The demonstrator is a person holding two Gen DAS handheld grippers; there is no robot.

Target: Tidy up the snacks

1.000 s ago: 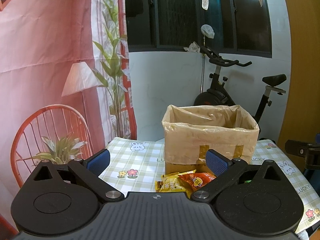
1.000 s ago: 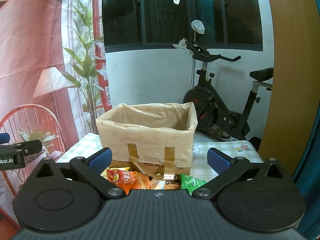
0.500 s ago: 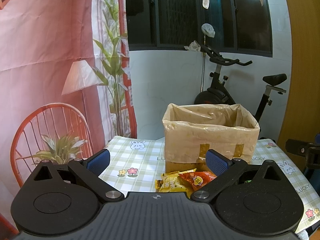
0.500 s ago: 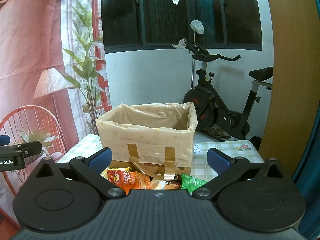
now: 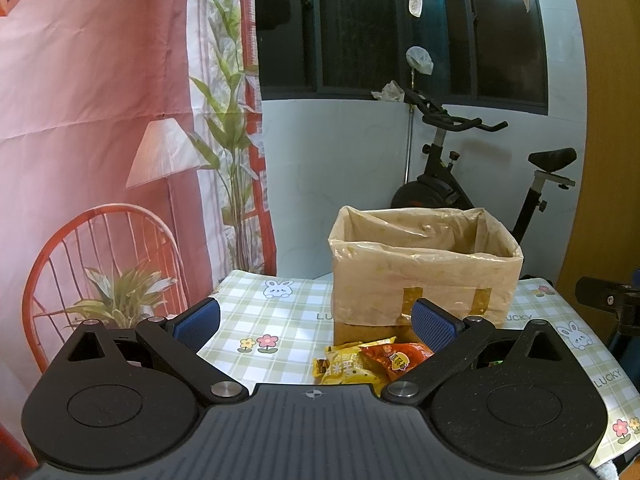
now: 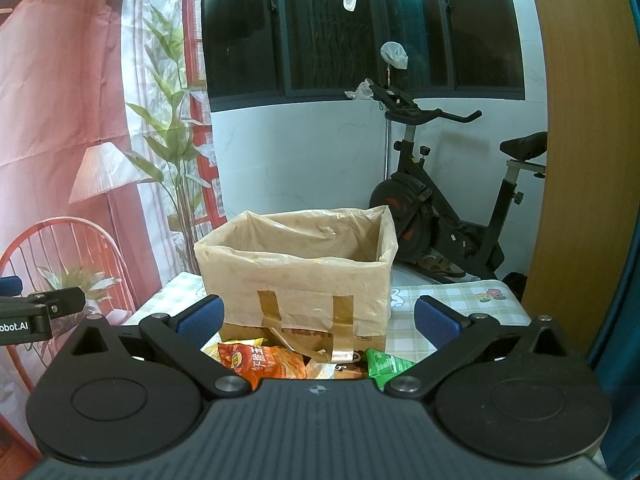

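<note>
From the left wrist view, the left gripper (image 5: 316, 322) hangs above the desk (image 5: 256, 320) with its fingers (image 5: 198, 318) spread wide and nothing between them. At about one o'clock from it stands the bag-lined cardboard box (image 5: 424, 276), open at the top. Just in front of the box, touching its base, lie a yellow snack packet (image 5: 346, 368) and a red-orange snack packet (image 5: 394, 360), overlapping.

From the right wrist view, the right gripper (image 6: 318, 322) is likewise wide open and empty. The box sits at twelve o'clock, with an orange chip bag (image 6: 260, 362) and a green packet (image 6: 386, 364) piled against its foot, partly hidden by the gripper body. A loose strip of tape (image 6: 340, 346) dangles over them.

The packets overlap, so I reckon a pinch could catch two at once or slip off the glossy film. The dangling tape may snag a finger, and a low carry could clip the liner rim.
</note>
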